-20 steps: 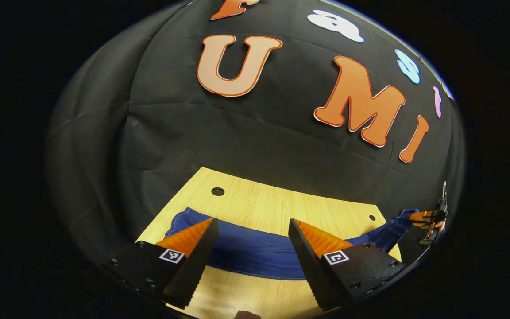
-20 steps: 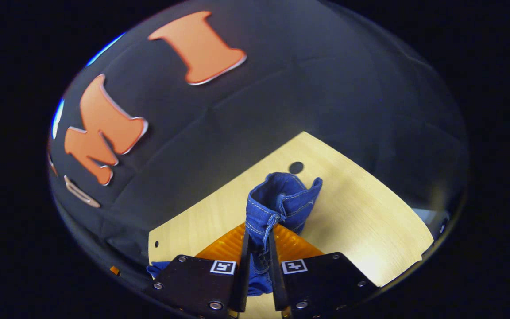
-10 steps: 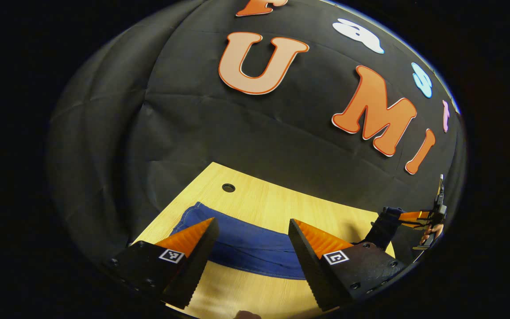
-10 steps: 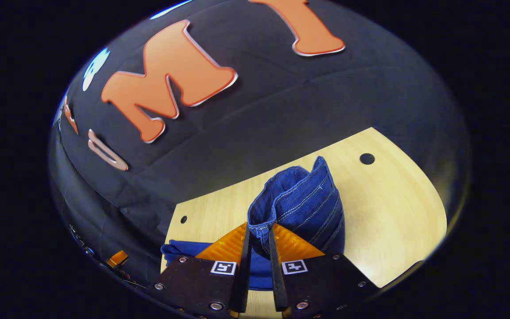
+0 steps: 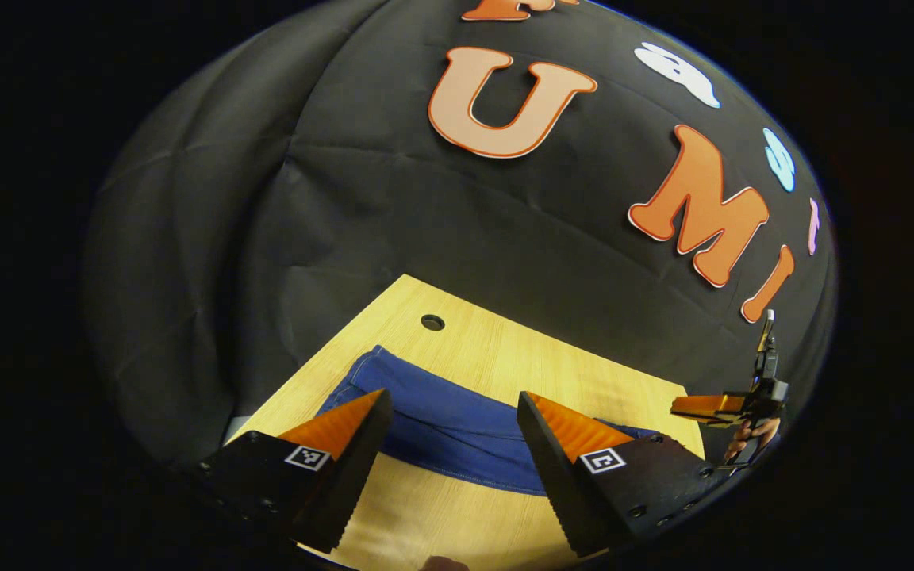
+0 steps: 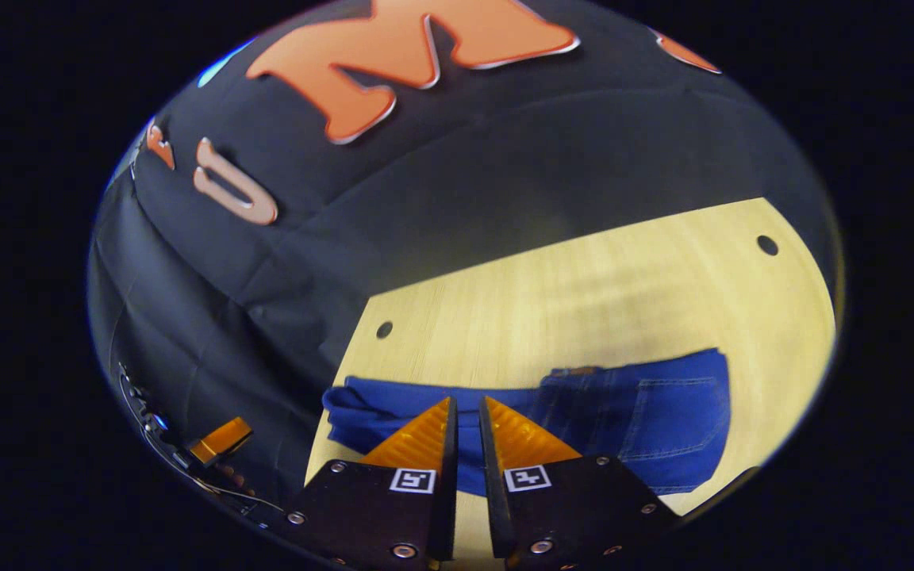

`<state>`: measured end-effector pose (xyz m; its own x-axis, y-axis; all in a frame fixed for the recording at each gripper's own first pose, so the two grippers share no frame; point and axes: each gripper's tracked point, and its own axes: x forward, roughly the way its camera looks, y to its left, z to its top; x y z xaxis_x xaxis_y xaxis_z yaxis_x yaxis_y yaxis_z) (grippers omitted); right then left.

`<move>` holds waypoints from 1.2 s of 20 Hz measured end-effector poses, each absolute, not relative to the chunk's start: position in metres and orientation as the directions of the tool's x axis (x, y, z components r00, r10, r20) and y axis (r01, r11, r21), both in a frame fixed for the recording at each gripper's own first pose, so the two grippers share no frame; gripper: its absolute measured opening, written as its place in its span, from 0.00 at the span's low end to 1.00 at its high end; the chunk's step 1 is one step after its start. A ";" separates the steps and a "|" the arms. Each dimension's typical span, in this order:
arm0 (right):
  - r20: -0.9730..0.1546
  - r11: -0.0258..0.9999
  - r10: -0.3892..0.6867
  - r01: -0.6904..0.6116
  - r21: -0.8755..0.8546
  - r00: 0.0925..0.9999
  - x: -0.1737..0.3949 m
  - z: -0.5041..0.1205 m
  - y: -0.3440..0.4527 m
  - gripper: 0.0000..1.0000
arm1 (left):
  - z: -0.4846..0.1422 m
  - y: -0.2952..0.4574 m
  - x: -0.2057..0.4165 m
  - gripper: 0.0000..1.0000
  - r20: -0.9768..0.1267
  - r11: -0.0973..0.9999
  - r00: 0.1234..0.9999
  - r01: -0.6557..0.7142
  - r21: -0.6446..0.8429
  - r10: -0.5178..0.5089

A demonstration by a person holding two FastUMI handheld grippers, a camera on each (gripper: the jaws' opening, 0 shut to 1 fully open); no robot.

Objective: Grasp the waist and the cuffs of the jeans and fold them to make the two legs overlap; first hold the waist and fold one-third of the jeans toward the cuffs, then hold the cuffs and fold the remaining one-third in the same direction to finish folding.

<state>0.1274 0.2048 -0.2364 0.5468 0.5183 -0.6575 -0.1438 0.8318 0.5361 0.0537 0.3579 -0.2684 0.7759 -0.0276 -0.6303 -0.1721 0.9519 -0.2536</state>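
Jeans (image 6: 631,416) now dropped flat on table (image 6: 584,293), right tool (image 6: 465,416) emptied, nearly closed.

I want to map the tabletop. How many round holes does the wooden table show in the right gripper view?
2: one hole by the table's far left corner, another by its far right corner. The jeans may hide more.

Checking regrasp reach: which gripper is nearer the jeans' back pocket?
Right. The right gripper hangs over the jeans, with the back pocket just beside it. The left gripper is open over the plain leg end.
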 end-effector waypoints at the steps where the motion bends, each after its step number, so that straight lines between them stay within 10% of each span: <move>1: -0.659 0.838 0.515 -0.158 0.523 0.548 0.126 -0.242 0.206 0.17 | -0.274 0.357 0.051 0.98 -0.642 0.950 0.766 -0.174 -0.258 -0.033; 4: -0.655 0.876 0.450 -0.158 0.455 0.607 0.133 -0.232 0.199 0.05 | -0.302 0.364 0.050 0.98 -0.696 0.934 0.717 -0.228 -0.275 -0.030; 5: -0.655 0.891 0.422 -0.152 0.428 0.627 0.136 -0.228 0.193 0.17 | -0.312 0.367 0.050 0.98 -0.716 0.921 0.697 -0.254 -0.296 -0.038; 18: -0.607 0.940 0.187 0.039 0.340 0.773 0.139 -0.160 0.084 0.17 | -0.464 0.432 0.041 0.98 -0.885 0.558 0.443 -0.703 -0.441 -0.143; 24: -0.598 0.896 0.212 0.090 0.434 0.773 0.132 -0.142 0.087 0.17 | -0.480 0.451 0.062 0.93 -0.874 0.465 0.456 -0.746 -0.477 -0.166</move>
